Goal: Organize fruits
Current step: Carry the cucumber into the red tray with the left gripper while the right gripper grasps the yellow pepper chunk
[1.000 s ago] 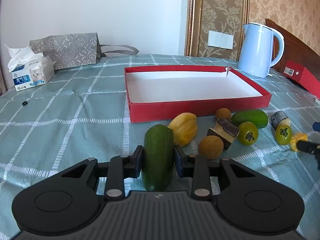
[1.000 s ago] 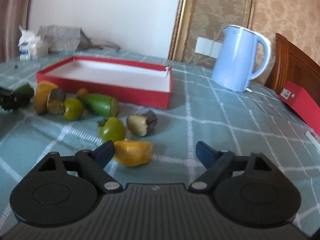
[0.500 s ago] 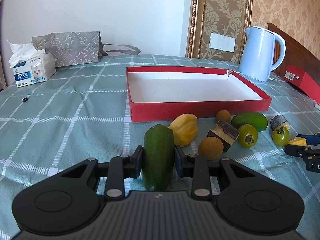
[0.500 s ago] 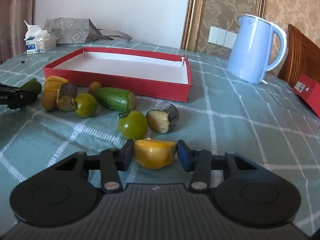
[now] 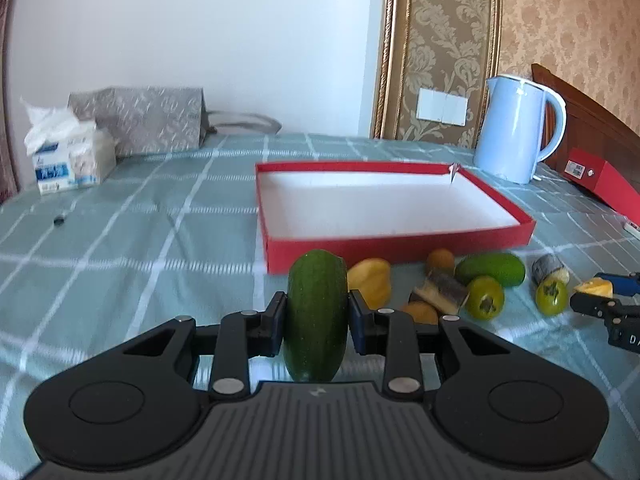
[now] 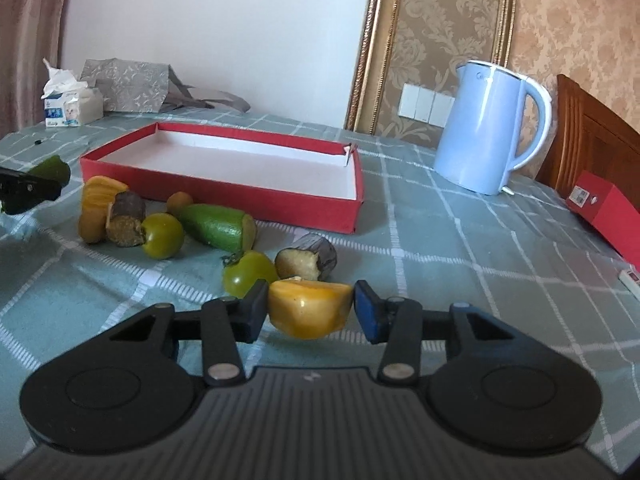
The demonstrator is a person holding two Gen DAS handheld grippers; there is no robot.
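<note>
- Left gripper [image 5: 316, 322] pinches a dark green fruit [image 5: 316, 316] upright between its pads; the fruit fills the gap from pad to pad, and its lower end hides behind the gripper body, so I cannot tell whether it rests on the cloth.
- Right gripper [image 6: 310, 310] has just been closing; its jaws now press on a yellow chunk [image 6: 308, 308], one pad on each side; whether the chunk is clear of the cloth I cannot tell.
- The red tray [image 5: 400, 246] lies at 12 o'clock from the left gripper, just past the fruit; in the right view the tray [image 6: 224, 192] sits toward 11 o'clock; its white floor is bare, so nothing is sorted into it yet.
- Loose on the cloth, between grippers and tray: a yellow fruit [image 5: 370, 280], two small brown balls [image 5: 440, 258], a brown-skinned piece [image 6: 126, 218], a green cut fruit [image 6: 218, 226], two green tomatoes [image 6: 162, 236], and a grey-skinned stub [image 6: 310, 258] just beyond the chunk.
- Judgement: the task is at its start; two pieces are gripped, none delivered; assuming the tray is the goal, both must be carried to it, then the loose pieces remain.
- A blue kettle [image 6: 488, 136] stands at 1 o'clock from the right gripper, well apart from the fruit.
</note>
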